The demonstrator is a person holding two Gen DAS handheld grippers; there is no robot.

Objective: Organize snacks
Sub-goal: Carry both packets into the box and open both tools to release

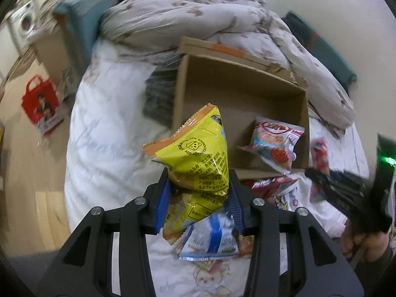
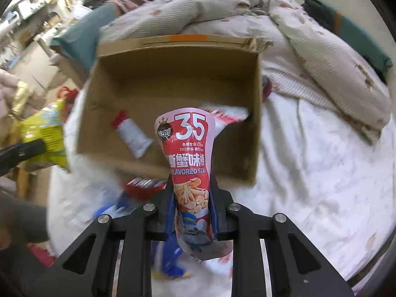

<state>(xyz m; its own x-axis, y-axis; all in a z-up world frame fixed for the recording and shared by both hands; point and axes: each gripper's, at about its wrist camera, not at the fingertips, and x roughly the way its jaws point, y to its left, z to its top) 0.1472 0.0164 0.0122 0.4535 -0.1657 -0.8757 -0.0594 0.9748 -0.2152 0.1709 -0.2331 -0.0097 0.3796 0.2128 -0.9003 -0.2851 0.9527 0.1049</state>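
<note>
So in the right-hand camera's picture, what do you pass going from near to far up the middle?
right gripper → red crab-stick packet it grips → cardboard box → rumpled floral quilt

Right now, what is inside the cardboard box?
Inside the cardboard box lie a white tube-shaped packet with a red end and a red-and-white snack bag. The held red pouch covers part of the floor.

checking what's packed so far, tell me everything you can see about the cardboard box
The cardboard box is plain brown corrugated card, open-topped, with a flap folded back at its far edge bearing an orange strip. It sits on the white bedsheet against a rumpled floral duvet. Its floor is mostly bare: a small white tube-like packet with a red end lies there, and a red-and-white snack bag leans in the near right corner.
</note>
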